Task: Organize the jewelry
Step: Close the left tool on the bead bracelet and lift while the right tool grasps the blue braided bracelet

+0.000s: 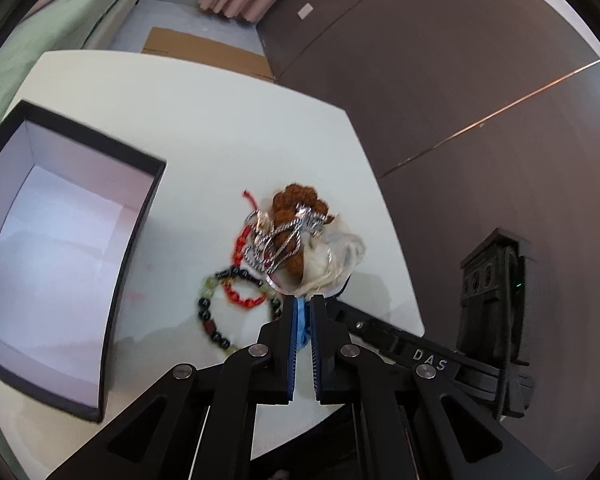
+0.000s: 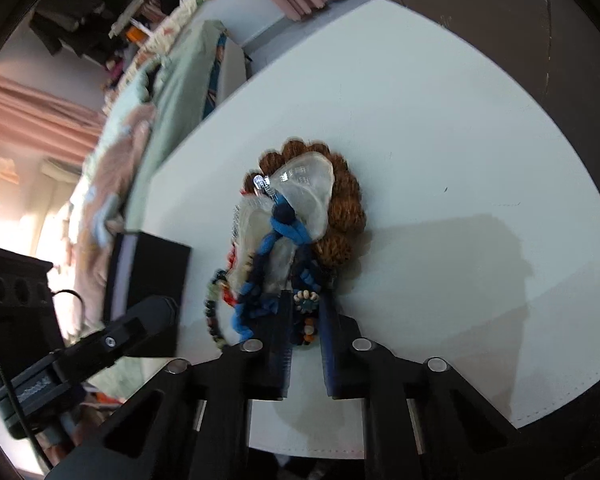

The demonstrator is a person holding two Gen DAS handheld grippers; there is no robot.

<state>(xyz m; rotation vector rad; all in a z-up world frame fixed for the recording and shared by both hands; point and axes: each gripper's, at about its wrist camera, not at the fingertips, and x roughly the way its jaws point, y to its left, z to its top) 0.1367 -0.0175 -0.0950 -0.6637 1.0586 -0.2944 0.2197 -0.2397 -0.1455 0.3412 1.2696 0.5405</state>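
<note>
At nine o'clock in the left wrist view, the black box [image 1: 112,280] is sitting open on the white bench [image 1: 220,120], its pale lining bare with nothing lying inside. Toward the centre, the jewelry pile [image 1: 284,240] is resting on the bench outside the box, with a beaded bracelet [image 1: 220,320] at its seven o'clock edge. The left tongs [image 1: 303,304] are pinching a blue cord [image 1: 301,320] at six o'clock, while the right tongs [image 2: 305,312] are standing slightly apart around blue cord and beads [image 2: 306,300], though whether they are gripping I cannot tell.
</note>
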